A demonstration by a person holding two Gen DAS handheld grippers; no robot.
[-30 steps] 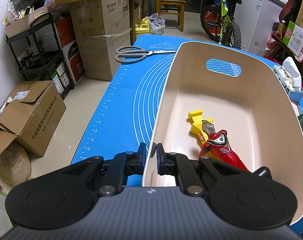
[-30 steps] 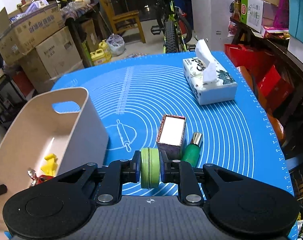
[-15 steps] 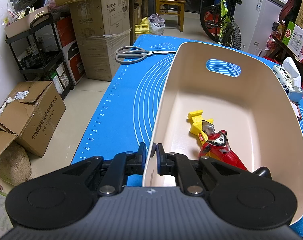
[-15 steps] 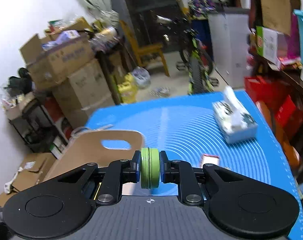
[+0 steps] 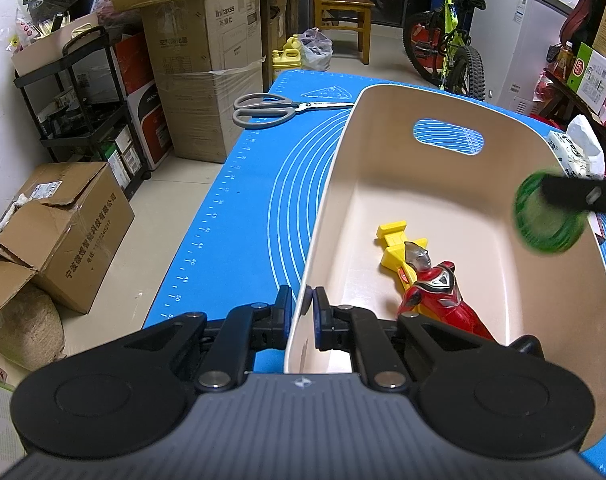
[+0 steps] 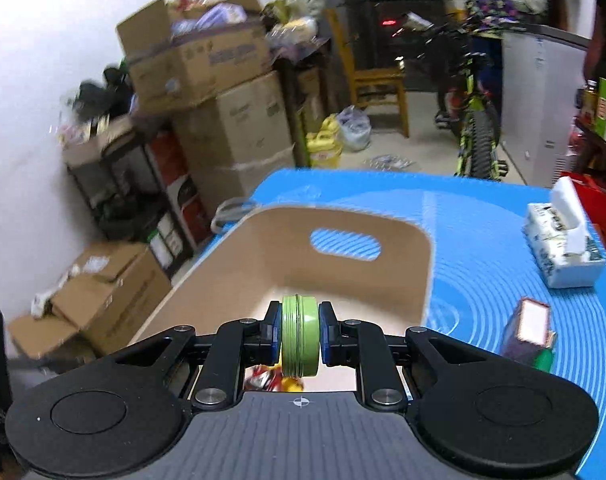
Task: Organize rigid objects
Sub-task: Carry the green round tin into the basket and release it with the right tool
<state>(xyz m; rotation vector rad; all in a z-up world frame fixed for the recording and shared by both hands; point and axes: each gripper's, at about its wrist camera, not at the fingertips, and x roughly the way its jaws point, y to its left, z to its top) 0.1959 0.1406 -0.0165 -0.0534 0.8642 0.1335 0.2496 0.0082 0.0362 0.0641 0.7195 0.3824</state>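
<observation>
Tin over the bin, held edge-on

Green round tin (image 6: 300, 336) sits clamped between the two pads of the right gripper (image 6: 300, 338), standing on its rim so its flat faces press against the pads. It hangs above the open top of the beige plastic bin (image 6: 207, 280), over the near end and not touching the walls. From the left wrist view the same tin (image 5: 549, 216) shows at the bin's right-hand rim, gripped by a black finger (image 5: 575, 196), blurred.

Down on the bin floor lie a red and silver toy figure (image 5: 439, 288) and a yellow plastic toy (image 5: 395, 244), the figure lying partly over the yellow piece. The far end wall has an oval handle cut-out (image 5: 447, 142).

The left gripper (image 5: 301, 318) is closed on the near-left corner of the bin's wall (image 5: 323, 216), one pad outside and one inside the rim.

The bin stands on a blue mat (image 5: 263, 184) printed with white rings and a ruler scale. Grey-handled scissors (image 5: 271, 108) lie on the mat beyond the bin's far-left corner. Off to the right of the bin are a tissue box (image 6: 563, 248), a small box with a pale top (image 6: 531, 330), and a green bottle (image 6: 545, 358) just beside it, both blurred. Cardboard boxes (image 5: 207, 72), a bicycle (image 5: 447, 48) and a wooden chair (image 5: 343, 8) crowd the room behind.
</observation>
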